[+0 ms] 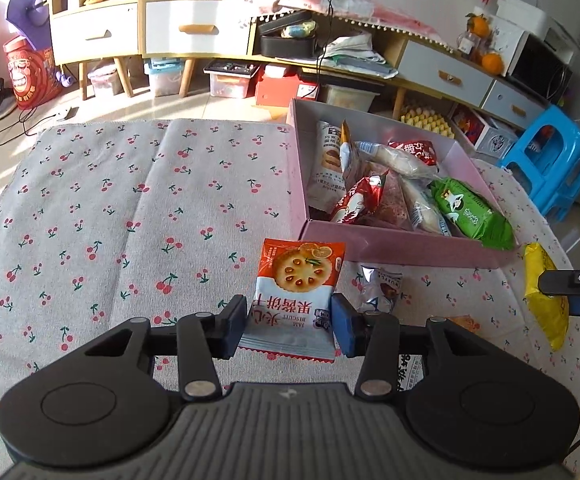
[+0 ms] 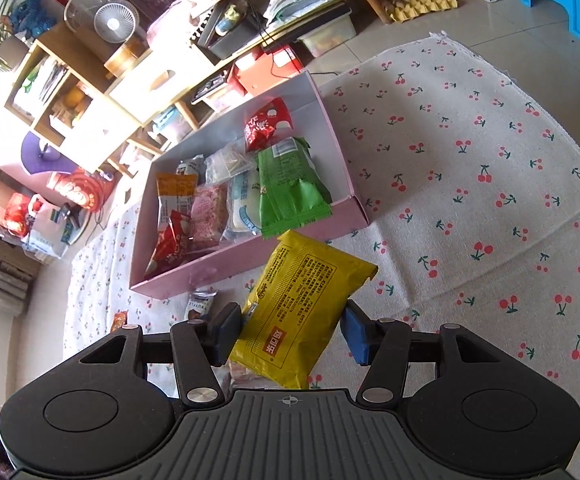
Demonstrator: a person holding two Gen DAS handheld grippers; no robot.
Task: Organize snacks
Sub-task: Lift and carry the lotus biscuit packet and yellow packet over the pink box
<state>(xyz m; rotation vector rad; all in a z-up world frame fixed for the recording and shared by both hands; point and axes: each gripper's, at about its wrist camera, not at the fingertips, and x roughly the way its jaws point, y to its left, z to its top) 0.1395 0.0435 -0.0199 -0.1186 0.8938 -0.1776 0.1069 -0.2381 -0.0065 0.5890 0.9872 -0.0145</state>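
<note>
My left gripper is shut on an orange-and-white jam biscuit packet, held above the cherry-print cloth just in front of the pink box. The box holds several snack packs, among them a green packet at its near right corner. My right gripper is shut on a yellow snack bag, lifted off the cloth near the pink box. That yellow bag and the right gripper's fingers show at the right edge of the left wrist view.
A small silver-blue packet lies on the cloth between the box and my left gripper, also visible as the small packet in the right wrist view. A small orange packet lies further left. A blue stool stands beyond the table's right side.
</note>
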